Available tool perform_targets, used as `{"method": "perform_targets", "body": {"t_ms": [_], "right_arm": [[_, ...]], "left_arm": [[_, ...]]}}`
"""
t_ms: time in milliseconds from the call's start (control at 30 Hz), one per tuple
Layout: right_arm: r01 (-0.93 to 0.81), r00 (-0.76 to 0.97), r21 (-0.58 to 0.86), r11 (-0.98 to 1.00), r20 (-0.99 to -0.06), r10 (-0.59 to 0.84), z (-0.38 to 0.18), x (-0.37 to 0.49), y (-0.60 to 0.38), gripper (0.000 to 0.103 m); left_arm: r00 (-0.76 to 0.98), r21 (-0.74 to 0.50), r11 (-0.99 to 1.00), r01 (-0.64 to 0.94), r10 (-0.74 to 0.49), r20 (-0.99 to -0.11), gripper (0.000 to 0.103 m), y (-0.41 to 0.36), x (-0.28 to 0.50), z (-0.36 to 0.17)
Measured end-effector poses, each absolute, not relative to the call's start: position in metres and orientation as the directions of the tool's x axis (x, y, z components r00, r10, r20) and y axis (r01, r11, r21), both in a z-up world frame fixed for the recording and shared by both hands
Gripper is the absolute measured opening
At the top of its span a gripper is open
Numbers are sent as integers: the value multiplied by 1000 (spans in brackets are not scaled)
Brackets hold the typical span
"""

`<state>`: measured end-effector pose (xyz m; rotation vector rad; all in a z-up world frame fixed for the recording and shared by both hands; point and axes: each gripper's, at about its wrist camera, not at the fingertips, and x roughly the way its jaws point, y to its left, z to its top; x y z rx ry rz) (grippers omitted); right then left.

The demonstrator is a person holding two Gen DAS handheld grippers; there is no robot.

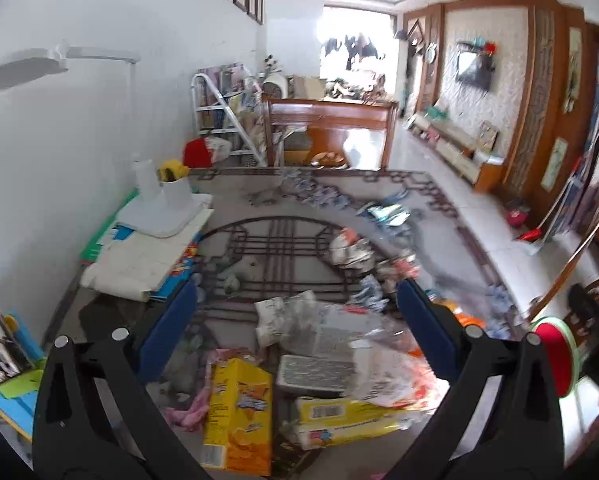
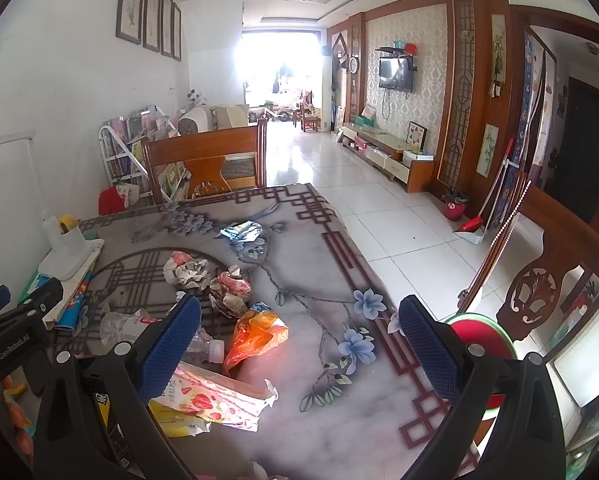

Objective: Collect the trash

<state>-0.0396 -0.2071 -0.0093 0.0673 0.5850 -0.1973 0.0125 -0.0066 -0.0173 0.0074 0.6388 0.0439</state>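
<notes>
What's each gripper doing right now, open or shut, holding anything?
Left gripper: open, holding nothing, above the crushed plastic bottle.
Right gripper: open, holding nothing, over the table near the orange wrapper.

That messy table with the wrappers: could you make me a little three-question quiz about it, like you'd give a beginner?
1. True or false: the right gripper is clamped on the orange wrapper.
2. Multiple choice: in the left wrist view, what lies nearest, between the fingers of the left gripper? A) a yellow snack box B) a glass vase C) a pair of scissors
3. Fill in: the crushed clear plastic bottle lies on the ______.

Key
1. False: both grippers are open and hold nothing.
2. A
3. table
</notes>
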Motion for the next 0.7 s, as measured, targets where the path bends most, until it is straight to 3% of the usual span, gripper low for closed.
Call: {"method": "perform_targets", "body": {"t_ms": [333, 533, 700], "right_arm": [[193, 812, 5, 981, -562, -157, -14, -37, -208, 95], [195, 810, 5, 981, -564, -158, -14, -35, -207, 95], [194, 813, 3, 981, -560, -159, -13, -35, -207, 95]], "left_arm": [[726, -28, 999, -41, 11, -687, 98, -4, 21, -21], [766, -70, 997, 43, -77, -639, 98, -8, 12, -13], [764, -55, 997, 52, -75, -640, 98, -12, 13, -11]]}}
